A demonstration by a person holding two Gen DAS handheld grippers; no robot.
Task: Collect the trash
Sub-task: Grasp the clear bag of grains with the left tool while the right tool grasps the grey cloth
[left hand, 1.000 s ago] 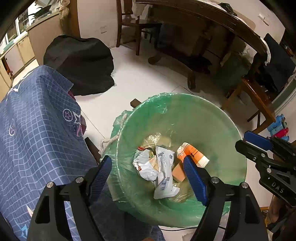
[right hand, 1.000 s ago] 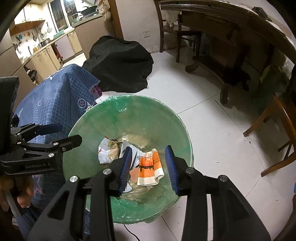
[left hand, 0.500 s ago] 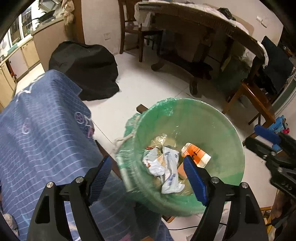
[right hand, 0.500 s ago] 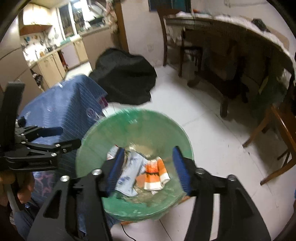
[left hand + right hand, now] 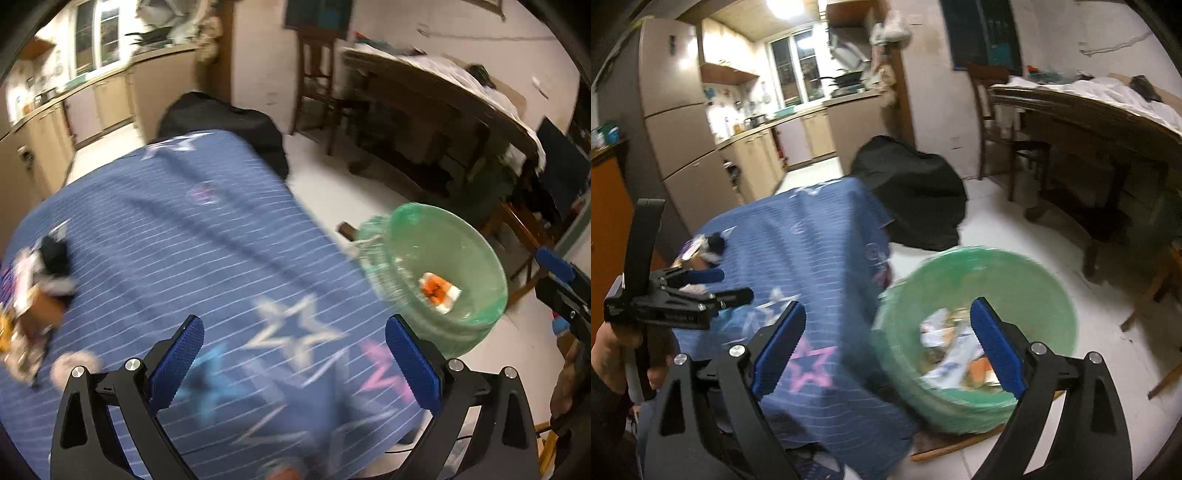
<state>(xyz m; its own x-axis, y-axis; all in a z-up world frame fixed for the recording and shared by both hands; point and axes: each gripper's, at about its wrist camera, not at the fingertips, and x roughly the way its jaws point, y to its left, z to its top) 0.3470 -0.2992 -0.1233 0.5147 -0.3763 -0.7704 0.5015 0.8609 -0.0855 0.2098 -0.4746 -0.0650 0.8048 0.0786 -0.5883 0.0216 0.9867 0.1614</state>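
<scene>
A bin lined with a green bag (image 5: 402,221) (image 5: 960,254) stands on the floor beside a table under a blue star-patterned cloth (image 5: 221,229) (image 5: 812,240). Wrappers (image 5: 956,347) and an orange-and-white carton (image 5: 439,291) lie inside the bin. More trash (image 5: 33,295) (image 5: 705,247) is piled at the table's far left. My left gripper (image 5: 295,363) (image 5: 698,291) hovers over the cloth, its jaws opening, with nothing between them. My right gripper (image 5: 888,347) (image 5: 561,280) hangs above the table's corner and the bin's edge, its jaws also opening and empty.
A black covered heap (image 5: 912,199) lies on the white tiled floor behind the blue table. A long wooden dining table (image 5: 1089,118) with chairs (image 5: 317,81) fills the right side. Kitchen cabinets (image 5: 750,166) and a fridge (image 5: 676,122) stand at the back left.
Both grippers have swung from above the bin toward the blue table, so the bin now sits to the right. Both pairs of jaws stand wider, the right much wider.
</scene>
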